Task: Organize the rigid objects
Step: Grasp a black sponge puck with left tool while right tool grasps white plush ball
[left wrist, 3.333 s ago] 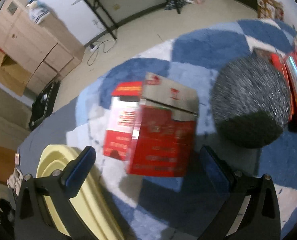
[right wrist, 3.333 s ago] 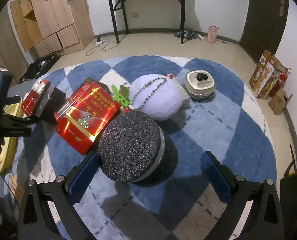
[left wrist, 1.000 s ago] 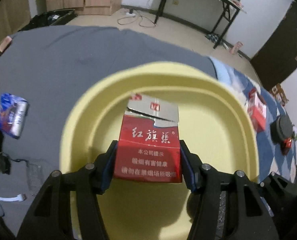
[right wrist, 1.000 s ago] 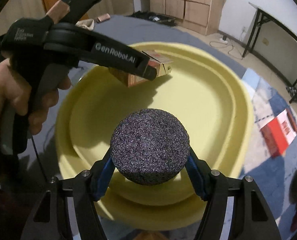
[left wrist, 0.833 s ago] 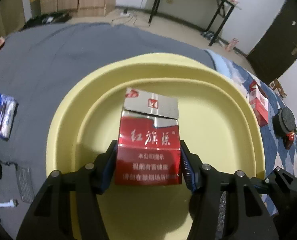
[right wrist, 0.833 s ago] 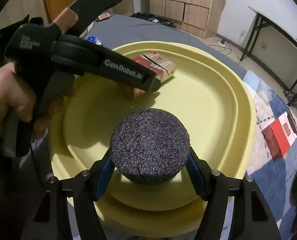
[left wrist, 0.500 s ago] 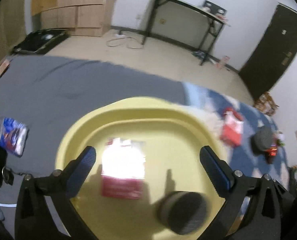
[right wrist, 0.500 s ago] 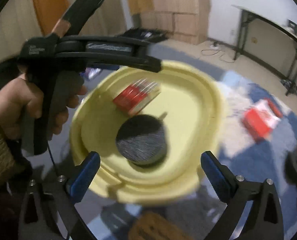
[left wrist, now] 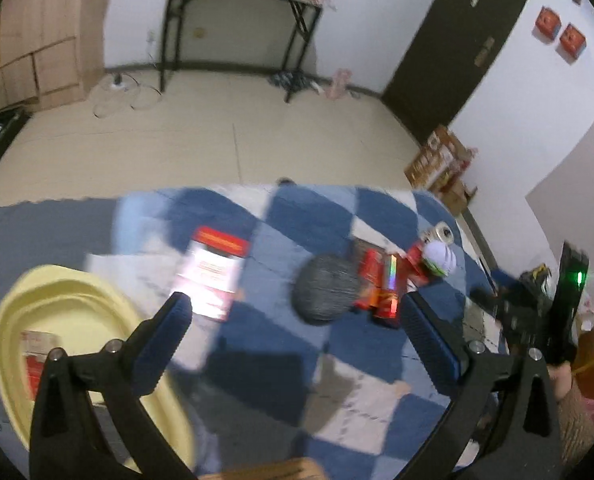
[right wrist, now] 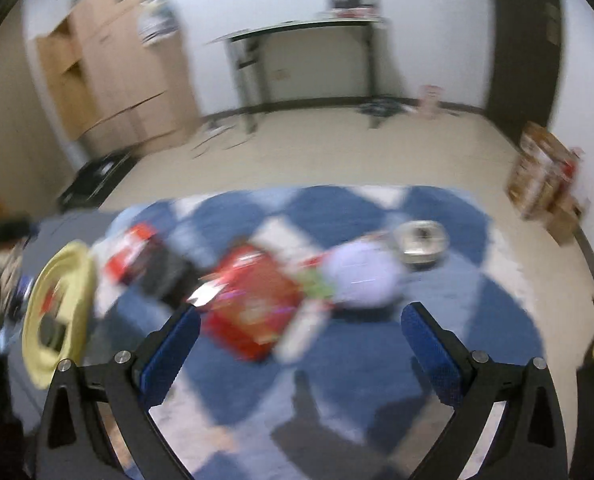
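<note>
Both views are blurred by motion. My left gripper [left wrist: 297, 336] is open and empty above the blue checked rug [left wrist: 329, 208]. The yellow basin [left wrist: 13, 312] is at lower left with a red box [left wrist: 37, 356] lying in it. On the rug lie a red and white box [left wrist: 213, 276], a dark round sponge-like disc [left wrist: 325, 292] and red packs [left wrist: 381, 288]. My right gripper [right wrist: 297, 340] is open and empty above a red box [right wrist: 253, 300]. The basin [right wrist: 57, 308] shows at its left with a dark disc [right wrist: 51, 334] inside.
A white plush ball [right wrist: 361, 276] and a round beige device [right wrist: 419, 240] lie on the rug's right side. A black-legged table [left wrist: 241, 28], wooden cabinets [right wrist: 109, 68] and a dark door [left wrist: 469, 40] stand at the back. Cardboard boxes [right wrist: 545, 184] sit at the right wall.
Both grippers have let go of their loads in the basin, opened, and swung away toward the rug. The red box and the dark disc stay in the basin.
</note>
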Demonstrator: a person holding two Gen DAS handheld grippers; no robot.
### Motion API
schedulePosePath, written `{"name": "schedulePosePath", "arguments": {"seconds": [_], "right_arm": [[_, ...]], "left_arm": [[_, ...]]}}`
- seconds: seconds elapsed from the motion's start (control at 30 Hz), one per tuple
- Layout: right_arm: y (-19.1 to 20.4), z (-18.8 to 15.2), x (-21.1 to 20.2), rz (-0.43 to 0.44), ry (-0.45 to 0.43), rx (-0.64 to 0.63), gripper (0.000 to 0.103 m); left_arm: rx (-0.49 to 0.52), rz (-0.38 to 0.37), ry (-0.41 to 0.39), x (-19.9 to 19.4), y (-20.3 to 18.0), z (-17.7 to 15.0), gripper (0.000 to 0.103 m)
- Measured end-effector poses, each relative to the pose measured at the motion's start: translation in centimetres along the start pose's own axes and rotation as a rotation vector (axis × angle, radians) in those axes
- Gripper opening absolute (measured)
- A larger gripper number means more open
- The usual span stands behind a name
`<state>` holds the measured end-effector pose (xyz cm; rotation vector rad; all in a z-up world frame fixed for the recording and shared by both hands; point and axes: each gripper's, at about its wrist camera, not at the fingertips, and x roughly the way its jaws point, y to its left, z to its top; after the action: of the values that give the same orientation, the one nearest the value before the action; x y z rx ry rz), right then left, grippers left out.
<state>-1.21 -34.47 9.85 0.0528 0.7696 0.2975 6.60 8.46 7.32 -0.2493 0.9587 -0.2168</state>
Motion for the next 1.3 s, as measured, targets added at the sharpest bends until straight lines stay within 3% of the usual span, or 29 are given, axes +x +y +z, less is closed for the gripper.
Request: {"name": "schedulePosePath", "arguments": {"seconds": [0.17,0.27,0.37,0.57,0.6,0.63,0.67,0.73,0.8,1.3], "right_arm": [[-3.8,0.8,3.1,0.033,0.023,0.126,0.103],[-4.6,1.1,5.5,0.036,0.030,0.143,0.103],[-4.2,1.1,8.9,0.067,0.056,0.188,0.103],[-3.8,1.3,13.3,0.022,0.082,0.155,0.101],[-3.8,1.3,13.6,0.024,0.078,0.150,0.095],[-3.7,1.3,13.6,0.032,0.073,0.142,0.085],[-3.7,1.2,13.7,0.037,0.070,0.135,0.079],[-3.7,1.1,14.0,0.033,0.071,0.126,0.063],[-3.8,0.9,13.9,0.033,0.060,0.125,0.057],[-4.7,-1.6,7.4,0.073,-0.037,0.104,0.052]], "left_arm": [[-0.052,0.030,0.097,7.5,-1.7,-0.9,0.103],[-0.080,0.017,0.108,10.4,-1.3,-1.6,0.103],[-0.074,0.000,0.105,12.1,-1.2,-1.5,0.103],[-0.100,-0.027,0.115,14.3,-0.9,-1.1,0.101],[-0.099,-0.033,0.111,14.3,-0.9,-1.2,0.098],[-0.098,-0.046,0.109,14.3,-1.0,-1.2,0.079],[-0.094,-0.055,0.120,14.5,-1.1,-1.3,0.068],[-0.081,-0.049,0.123,14.6,-1.4,-1.2,0.068],[-0.066,-0.062,0.121,14.4,-1.6,-1.2,0.068],[0.021,-0.052,0.018,5.1,-3.0,-1.8,0.068]]}}
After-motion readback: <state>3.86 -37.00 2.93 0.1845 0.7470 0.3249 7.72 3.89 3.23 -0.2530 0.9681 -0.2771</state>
